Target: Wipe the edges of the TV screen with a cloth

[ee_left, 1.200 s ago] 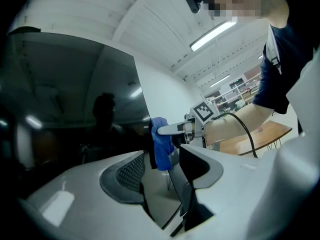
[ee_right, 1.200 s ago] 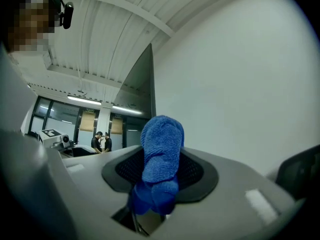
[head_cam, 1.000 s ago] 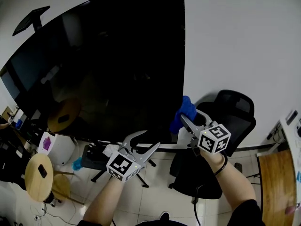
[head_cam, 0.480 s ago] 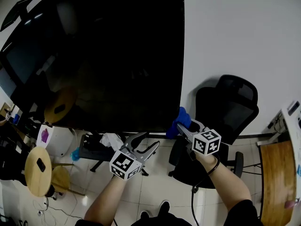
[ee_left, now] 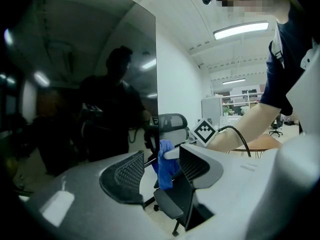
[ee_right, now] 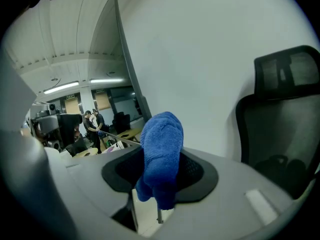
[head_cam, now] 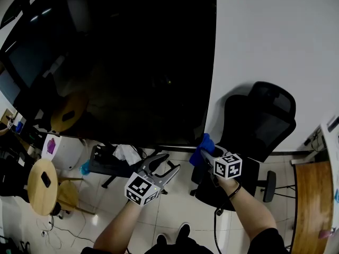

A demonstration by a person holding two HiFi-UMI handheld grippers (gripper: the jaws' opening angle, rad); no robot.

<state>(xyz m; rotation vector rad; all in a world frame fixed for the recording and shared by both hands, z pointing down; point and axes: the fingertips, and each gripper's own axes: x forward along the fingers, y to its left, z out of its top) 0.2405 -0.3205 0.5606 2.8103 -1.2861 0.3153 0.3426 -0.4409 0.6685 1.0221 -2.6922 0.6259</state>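
As its own view shows, the right gripper (ee_right: 161, 174) has its jaws clamped on the cloth (ee_right: 162, 141). The cloth is a blue, nubbly wad, pinched at its middle, bulging above the pads and hanging in a fold below them.

Second tool: the left gripper (ee_left: 159, 173), jaws apart, nothing between them. The blue seen through its gap is the cloth farther off, in the other gripper. It is held low beside the right one, below the bottom edge of the TV (head_cam: 132, 62).

Cloth, position: in the head view it is at the TV's lower right corner, at the foot of the right edge and just beside the white wall (head_cam: 275, 41). Whether it presses on the frame or stands a little off cannot be told.

TV, condition: large, dark, unlit, the glass mirroring the room. No smear, streak or dust line can be made out on any edge.

Progress, as judged: the cloth is in hand and at the work. Its place at the bottom of the right edge suits either the end of a stroke down that side or the start of one along the bottom. Which edges are already wiped the pictures do not show. The bottom edge, running left from the corner, lies nearest. The left and top edges are well apart from both grippers and are counted as outstanding.

Surroundings: a black chair (head_cam: 259, 126) just right of the corner, and a round wooden stool (head_cam: 42, 187) far left on the tiled floor.
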